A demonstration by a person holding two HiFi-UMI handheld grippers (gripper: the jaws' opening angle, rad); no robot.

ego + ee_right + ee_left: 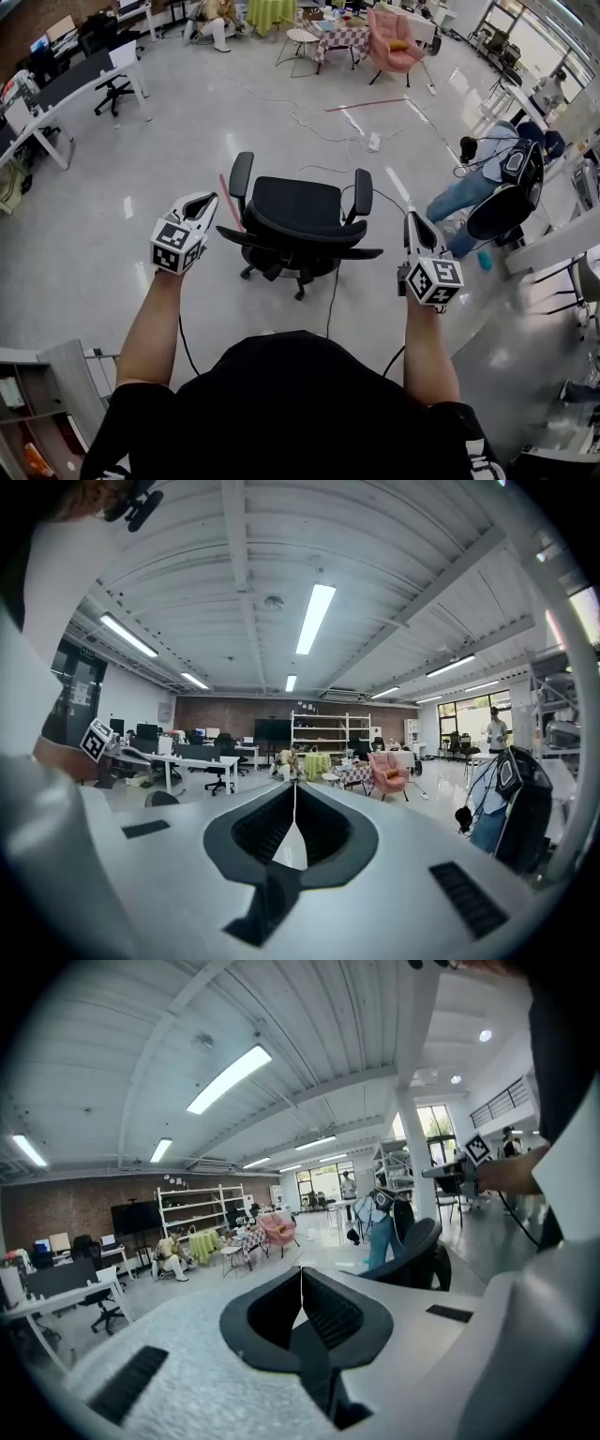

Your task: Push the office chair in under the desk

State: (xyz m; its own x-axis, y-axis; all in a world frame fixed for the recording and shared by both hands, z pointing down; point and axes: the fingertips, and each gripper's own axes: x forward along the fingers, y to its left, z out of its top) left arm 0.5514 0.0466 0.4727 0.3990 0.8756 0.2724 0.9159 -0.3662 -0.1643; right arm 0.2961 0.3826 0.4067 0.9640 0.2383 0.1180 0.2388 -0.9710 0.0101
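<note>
The black office chair [298, 217] stands on the grey floor in the middle of the head view, its back toward me. My left gripper [210, 201] hangs in the air just left of its left armrest, apart from it. My right gripper [413, 219] is held right of its right armrest, also clear of it. Both have their jaws together with nothing between them. The left gripper view shows shut jaws [301, 1271] and the chair's back [415, 1252] to the right. In the right gripper view the jaws [294, 786] are shut too. I cannot tell which desk is meant.
White desks [80, 80] with a black chair stand at the far left. A seated person in jeans [473, 187] and another black chair [502, 208] are close on the right by a white desk [553, 246]. Cables [319, 131] lie on the floor beyond the chair. A pink armchair [394, 42] is far back.
</note>
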